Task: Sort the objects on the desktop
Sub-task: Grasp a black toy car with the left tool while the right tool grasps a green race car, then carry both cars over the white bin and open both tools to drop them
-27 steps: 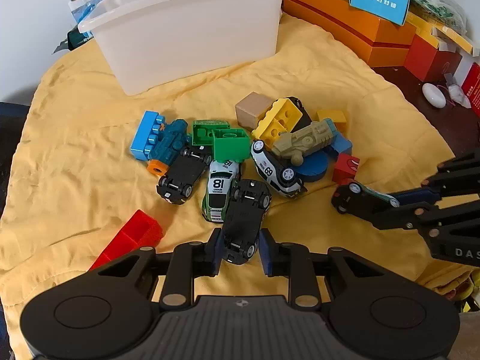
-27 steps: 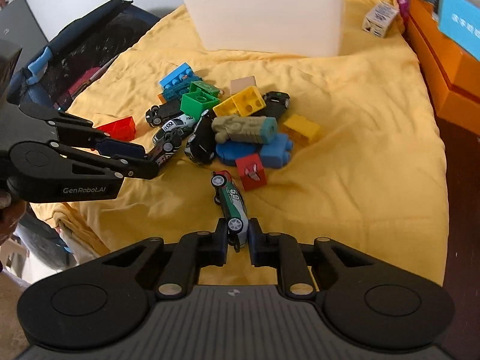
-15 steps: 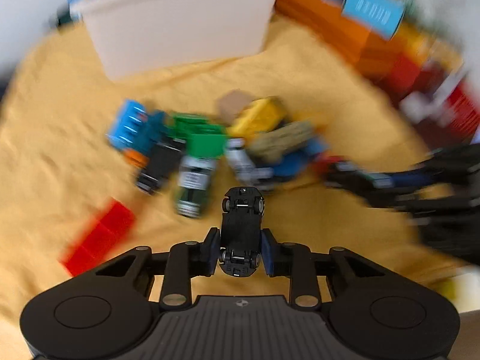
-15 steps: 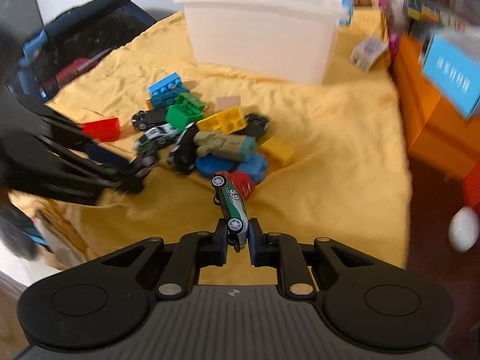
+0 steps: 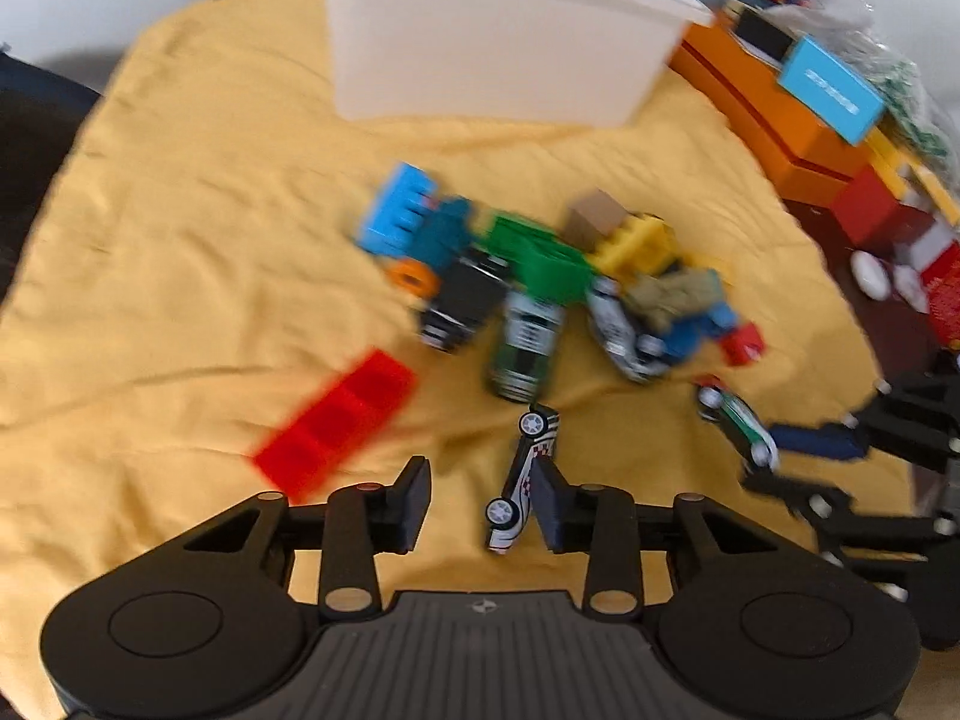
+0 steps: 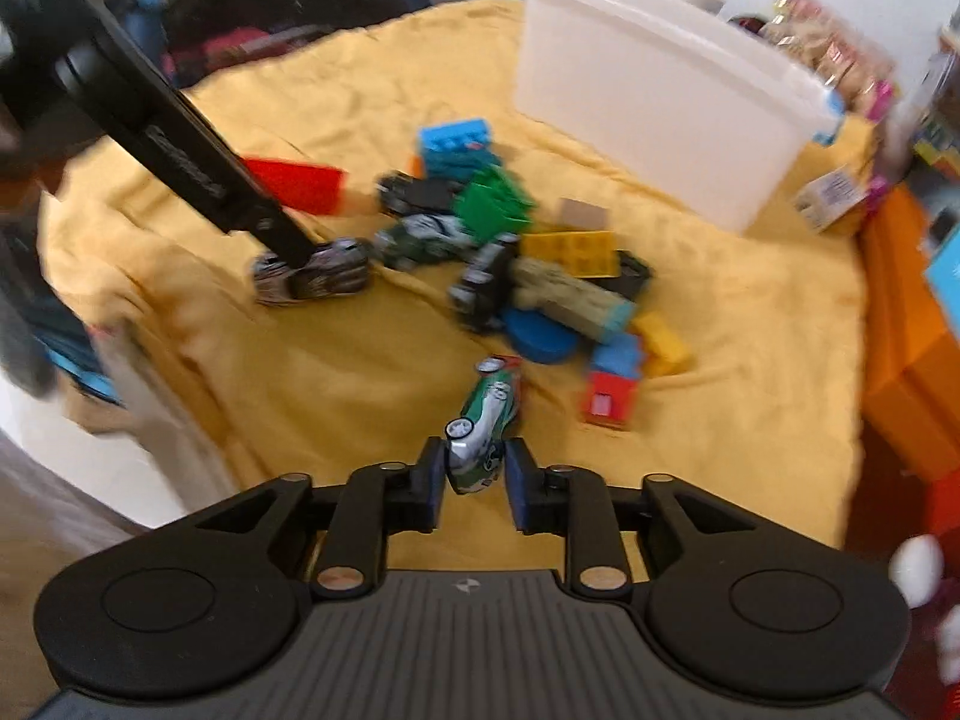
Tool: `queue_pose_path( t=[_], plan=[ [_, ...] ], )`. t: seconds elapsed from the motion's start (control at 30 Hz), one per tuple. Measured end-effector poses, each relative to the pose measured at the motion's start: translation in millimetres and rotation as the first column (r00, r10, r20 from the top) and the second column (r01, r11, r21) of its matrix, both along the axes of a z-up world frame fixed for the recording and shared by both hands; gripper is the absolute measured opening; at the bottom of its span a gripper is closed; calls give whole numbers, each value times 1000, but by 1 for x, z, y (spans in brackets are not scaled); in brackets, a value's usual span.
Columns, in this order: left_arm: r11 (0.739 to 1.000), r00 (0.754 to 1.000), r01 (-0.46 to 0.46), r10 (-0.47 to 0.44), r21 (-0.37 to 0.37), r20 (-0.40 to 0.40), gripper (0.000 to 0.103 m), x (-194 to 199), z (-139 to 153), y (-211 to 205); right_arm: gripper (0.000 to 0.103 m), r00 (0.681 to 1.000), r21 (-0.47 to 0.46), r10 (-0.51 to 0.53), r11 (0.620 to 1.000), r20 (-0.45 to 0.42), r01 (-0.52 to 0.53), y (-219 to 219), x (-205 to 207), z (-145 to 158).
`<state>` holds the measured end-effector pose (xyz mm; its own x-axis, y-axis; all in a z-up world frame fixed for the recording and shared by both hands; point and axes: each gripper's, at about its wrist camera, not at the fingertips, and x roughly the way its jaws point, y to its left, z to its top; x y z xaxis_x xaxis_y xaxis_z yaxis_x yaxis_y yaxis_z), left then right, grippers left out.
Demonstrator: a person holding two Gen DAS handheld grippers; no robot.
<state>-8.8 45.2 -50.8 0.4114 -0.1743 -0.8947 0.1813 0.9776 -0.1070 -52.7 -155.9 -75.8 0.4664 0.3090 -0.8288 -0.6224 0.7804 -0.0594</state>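
Mid-sort on a rumpled yellow cloth: the left gripper stands released, fingers spread, a black-and-white toy car tipped on its side against the inner face of its right finger. The right gripper has its fingers either side of a green-and-white toy racing car; whether they are clenched is hard to tell. A pile of plastic bricks and cars waits short of the white plastic bin. Next, likely, a carry to that bin. Motion blur leaves no writing legible
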Motion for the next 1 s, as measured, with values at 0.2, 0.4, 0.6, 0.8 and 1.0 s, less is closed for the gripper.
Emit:
queue_pose_path(
  t=[0.2, 0.4, 0.6, 0.8, 1.0],
  plan=[
    [994, 995, 82, -86, 70, 59, 43, -16, 10, 0, 32, 993, 184, -73, 979, -95, 89, -10, 6, 8],
    [956, 969, 208, -230, 207, 89, 50, -17, -9, -26, 50, 946, 237, -247, 926, -212, 295, -16, 28, 1],
    [958, 963, 255, -264, 131, 59, 33, -11, -27, -23, 36, 931, 141, -280, 938, -233, 317, 4, 28, -22],
    [966, 963, 257, -259, 24, 76, 33, -9, 4, -3, 33, 928, 139, -306, 931, -211, 338, -7, 13, -8],
    [962, 923, 262, -273, 77, 270, 33, 47, 73, 6, 33, 918, 246, -393, 886, -53, 394, -14, 61, 56]
  ],
)
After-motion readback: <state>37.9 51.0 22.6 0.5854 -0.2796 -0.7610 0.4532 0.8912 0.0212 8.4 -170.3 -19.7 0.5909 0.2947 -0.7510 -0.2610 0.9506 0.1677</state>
